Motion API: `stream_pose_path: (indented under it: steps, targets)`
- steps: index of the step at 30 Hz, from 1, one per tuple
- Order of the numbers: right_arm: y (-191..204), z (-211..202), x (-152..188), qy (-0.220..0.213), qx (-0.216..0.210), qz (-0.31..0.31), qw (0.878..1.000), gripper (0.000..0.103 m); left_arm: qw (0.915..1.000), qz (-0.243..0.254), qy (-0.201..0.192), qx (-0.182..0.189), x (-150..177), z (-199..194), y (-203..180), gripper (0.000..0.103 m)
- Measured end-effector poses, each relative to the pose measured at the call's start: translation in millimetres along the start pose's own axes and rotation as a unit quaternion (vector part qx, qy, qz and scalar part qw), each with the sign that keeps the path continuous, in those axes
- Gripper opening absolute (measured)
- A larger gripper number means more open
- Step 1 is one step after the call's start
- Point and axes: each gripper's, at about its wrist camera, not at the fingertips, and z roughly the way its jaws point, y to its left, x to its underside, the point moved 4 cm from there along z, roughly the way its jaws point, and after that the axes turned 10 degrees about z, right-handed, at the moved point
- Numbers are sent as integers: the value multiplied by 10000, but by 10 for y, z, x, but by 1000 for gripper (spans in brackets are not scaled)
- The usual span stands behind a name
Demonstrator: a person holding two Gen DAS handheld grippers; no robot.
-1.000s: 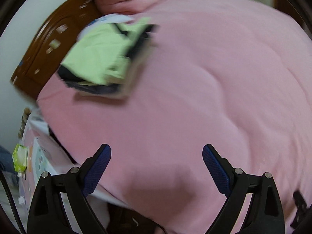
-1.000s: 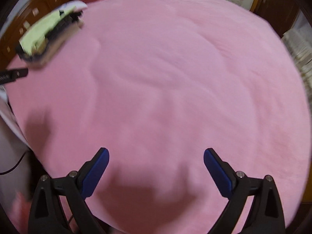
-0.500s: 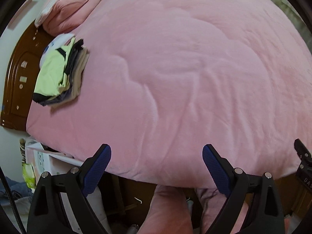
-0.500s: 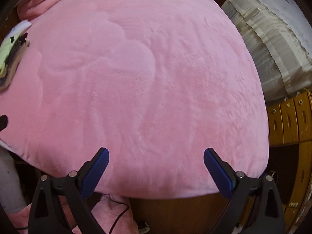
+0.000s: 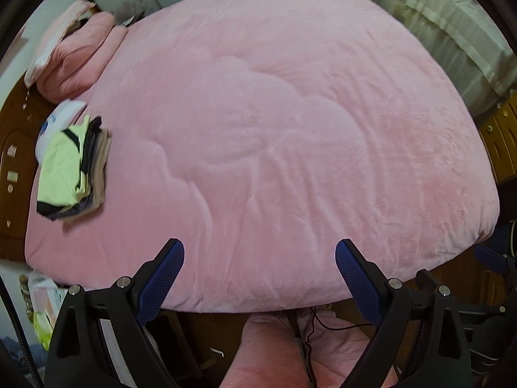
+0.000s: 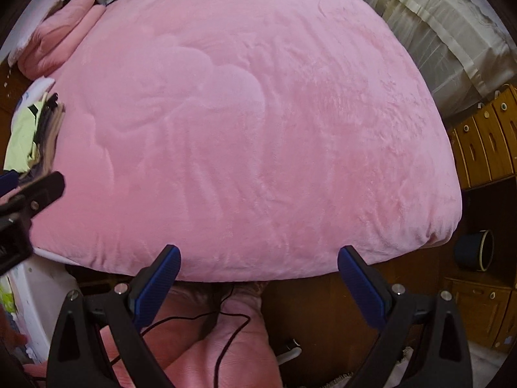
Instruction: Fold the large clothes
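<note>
A stack of folded clothes [image 5: 72,168], pale green on top with dark and beige layers below, lies at the left edge of the bed on the pink blanket [image 5: 274,123]. It also shows in the right wrist view [image 6: 32,135]. My left gripper [image 5: 260,274] is open and empty, held above the bed's near edge. My right gripper [image 6: 258,274] is open and empty, also above the near edge. The left gripper's finger [image 6: 32,194] shows at the left of the right wrist view.
Pink pillows [image 5: 77,55] lie at the bed's far left by the wooden headboard [image 5: 13,148]. Cream curtains [image 6: 436,32] hang at the right. Wooden drawers [image 6: 484,139] and a dark bucket [image 6: 475,250] stand at the right. Pink-clad legs [image 6: 206,339] and a cable are below.
Both grippers have pulled back and up from the bed. The view has widened from the blanket's surface to the whole bed and its near edge. The clothes stack has stayed put.
</note>
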Motion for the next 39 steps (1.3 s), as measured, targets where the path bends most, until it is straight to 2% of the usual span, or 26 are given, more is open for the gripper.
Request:
stream_pose_path:
  steps: [5, 11, 17, 20, 24, 28, 31, 34, 39]
  targets:
    - [238, -250, 30, -393, -195, -38, 9990, 98, 9995, 156, -277, -69, 39, -112, 66, 94]
    - [611, -541, -51, -972, -127, -219, 9949, 98, 9975, 134, -682, -93, 27, -296, 303, 94]
    - [972, -754, -123, -1237, -214, -26, 9921, 98, 9933, 69, -1144, 115, -33, -490, 687, 94]
    - [1094, -833, -121, -1315, -420, 168, 9903, 98, 9909, -11, -1343, 69, -48, -613, 887, 94]
    - [1174, -982, -94, -1637, -401, 244, 9854, 98, 9910, -340, -1255, 311, 0, -654, 1096, 94]
    - [1210, -1108, -140, -2015, -222, -6, 9792, 98, 9880, -642, -1380, 257, 36, -694, 1258, 94]
    - [1205, -1142, -147, -2056, -185, -179, 9783, 98, 9876, -753, -1320, 390, 69, -671, 1260, 94]
    - [1228, -1172, -142, -2115, -153, -423, 9763, 98, 9873, -822, -1316, 338, 108, -656, 1240, 94]
    - [1071, -1094, -227, -1901, -365, -255, 9808, 98, 9877, -1045, -1145, 203, 142, -569, 1232, 94]
